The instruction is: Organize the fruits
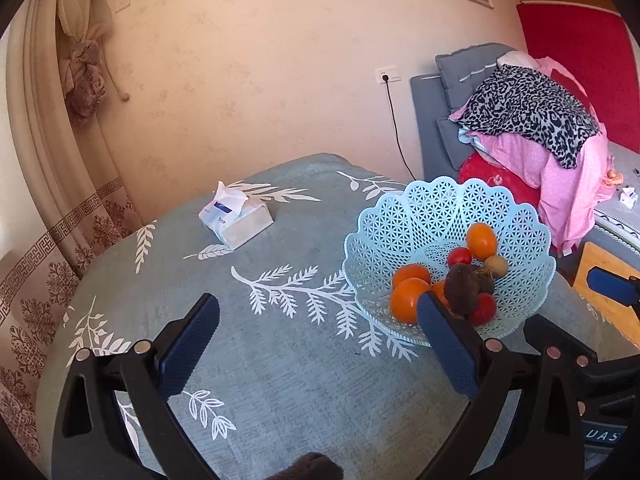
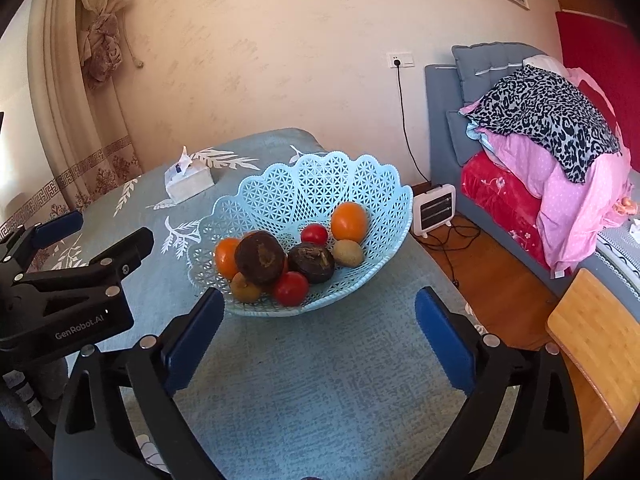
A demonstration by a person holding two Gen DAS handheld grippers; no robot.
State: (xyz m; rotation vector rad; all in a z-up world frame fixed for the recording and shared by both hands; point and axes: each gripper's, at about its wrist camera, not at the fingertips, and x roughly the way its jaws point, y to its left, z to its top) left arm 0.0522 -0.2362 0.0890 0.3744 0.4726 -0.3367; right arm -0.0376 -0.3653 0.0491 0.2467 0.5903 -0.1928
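Hovering over the blue-green leaf-print tablecloth, the left gripper and right gripper both have fingers spread wide, holding nothing. The fruits sit piled in the light blue perforated plastic basket: oranges, red tomatoes, dark brown round fruits, kiwis. White tissue pack well apart on the cloth.

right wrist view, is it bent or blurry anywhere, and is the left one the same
Right wrist view: strong fisheye bowing, dark vignette corners, warm daylight; the light blue lattice plastic fruit basket is sharp, with slight softness toward the edges. Left wrist view: same bowing and vignette; the white tissue pack is sharp.
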